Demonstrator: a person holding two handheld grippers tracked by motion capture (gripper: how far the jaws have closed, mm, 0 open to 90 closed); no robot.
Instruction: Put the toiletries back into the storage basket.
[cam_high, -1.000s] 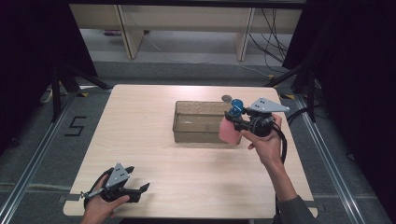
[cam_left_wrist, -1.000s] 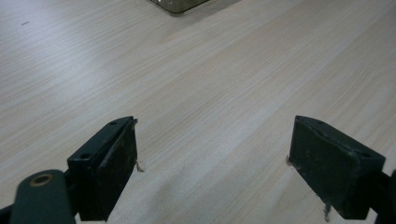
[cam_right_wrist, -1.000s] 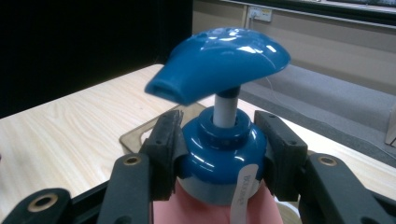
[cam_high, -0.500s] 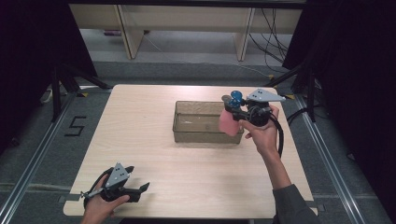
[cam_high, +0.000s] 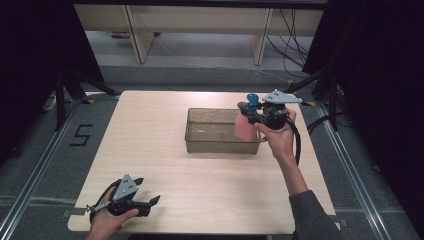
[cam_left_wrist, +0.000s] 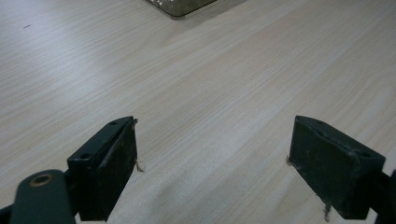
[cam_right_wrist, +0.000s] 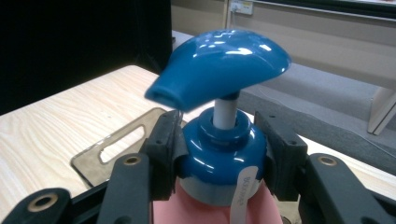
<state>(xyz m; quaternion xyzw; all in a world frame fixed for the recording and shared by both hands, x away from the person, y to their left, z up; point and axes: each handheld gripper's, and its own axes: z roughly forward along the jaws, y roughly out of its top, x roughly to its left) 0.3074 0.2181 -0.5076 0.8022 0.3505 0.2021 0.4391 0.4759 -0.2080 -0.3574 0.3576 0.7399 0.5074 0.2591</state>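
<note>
A pink pump bottle with a blue pump head hangs upright over the right end of a clear plastic bin. My right gripper is shut on the bottle's blue collar, one jaw on each side. Part of the bin's handle lies below the bottle in the right gripper view. My left gripper rests open at the table's near left corner, nothing between its pads, only bare wood.
The light wooden table stands on a grey floor with a "5" marked at its left. A corner of the bin lies far ahead in the left gripper view. Shelving legs and cables stand behind the table.
My right gripper has carried the pink bottle up and away from me, from the bin's right front corner to above its right end. The left gripper has stayed put.
</note>
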